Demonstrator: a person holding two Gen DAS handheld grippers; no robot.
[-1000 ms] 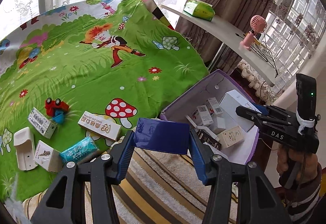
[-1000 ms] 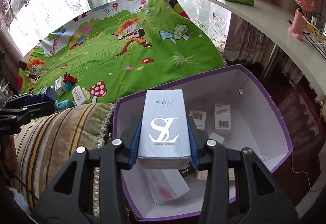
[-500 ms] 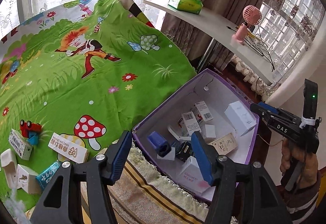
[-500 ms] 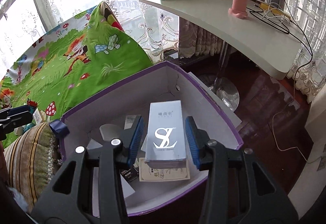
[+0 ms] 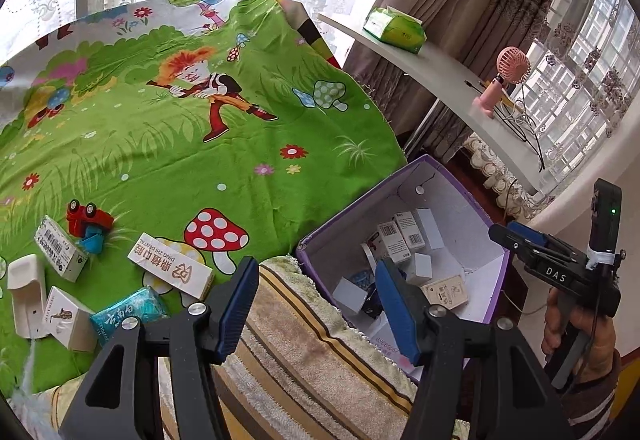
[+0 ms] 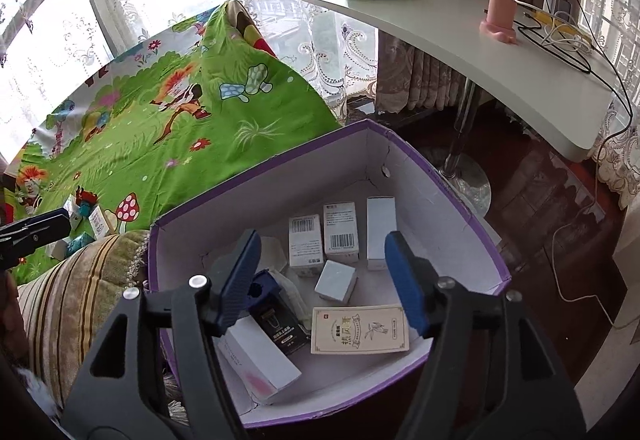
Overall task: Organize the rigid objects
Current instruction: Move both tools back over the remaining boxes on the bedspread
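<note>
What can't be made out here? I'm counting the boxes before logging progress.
- Purple box, left wrist view: near contents hidden behind the left gripper's right finger.
- Right wrist view: items hidden under the right gripper's left finger.
- White holder, left wrist view: blurred at the fisheye rim.

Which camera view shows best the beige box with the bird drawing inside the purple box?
The right wrist view: the beige box lies close, its face fully readable. The left wrist view shows it small and distant in the purple box.

Both views over purple box (image 5: 472, 200) (image 6: 460, 196)
</note>
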